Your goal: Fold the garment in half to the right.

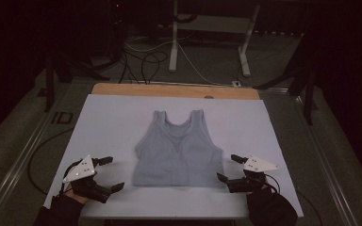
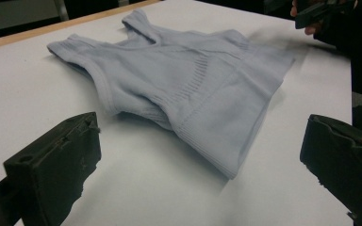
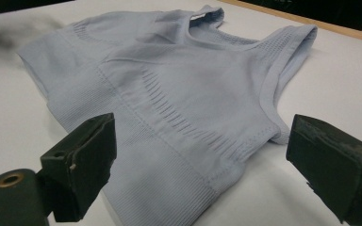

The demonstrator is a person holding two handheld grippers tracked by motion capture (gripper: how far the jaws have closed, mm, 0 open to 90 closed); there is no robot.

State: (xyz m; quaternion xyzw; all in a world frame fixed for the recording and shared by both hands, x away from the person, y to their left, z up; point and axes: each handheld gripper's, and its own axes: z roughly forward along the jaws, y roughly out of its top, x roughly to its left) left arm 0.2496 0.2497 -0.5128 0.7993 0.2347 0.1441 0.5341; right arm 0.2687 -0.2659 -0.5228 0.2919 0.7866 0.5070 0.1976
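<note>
A pale blue-grey sleeveless top (image 1: 178,151) lies flat in the middle of the white table (image 1: 113,122), straps toward the far edge and hem toward the person. My left gripper (image 1: 114,173) stands open just left of the hem's corner, nothing between its jaws. In the left gripper view the top (image 2: 188,84) lies ahead of the jaws, a short gap before the hem. My right gripper (image 1: 229,168) is open at the hem's right corner. In the right gripper view the top (image 3: 169,94) spreads between and beyond the jaws. Gloved hands hold both grippers.
A wooden strip (image 1: 174,90) runs along the table's far edge. Beyond it on the dark floor are cables (image 1: 146,56) and the white legs of a frame (image 1: 174,42). Bare white surface lies left and right of the top.
</note>
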